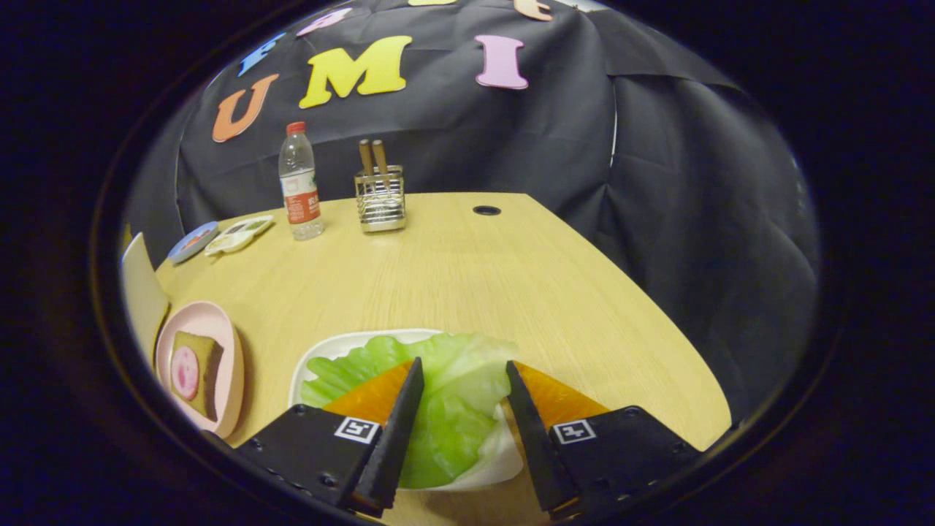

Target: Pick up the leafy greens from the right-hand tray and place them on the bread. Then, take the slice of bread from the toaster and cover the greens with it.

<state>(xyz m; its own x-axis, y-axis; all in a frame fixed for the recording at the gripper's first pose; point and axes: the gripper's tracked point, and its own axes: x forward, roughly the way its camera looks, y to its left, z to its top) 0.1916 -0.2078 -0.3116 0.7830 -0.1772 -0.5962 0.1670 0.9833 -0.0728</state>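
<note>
Jaws of the gripper were wide open, one finger on each side of the leafy greens in the white tray. Left of that, a pink plate held the bread with a pink round slice on top. Far back on the tabletop stood a water bottle, then a wire holder.

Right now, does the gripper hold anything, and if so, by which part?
Nothing is held yet. The gripper is open, one finger at each side of the leafy greens, which lie on the white tray.
</note>
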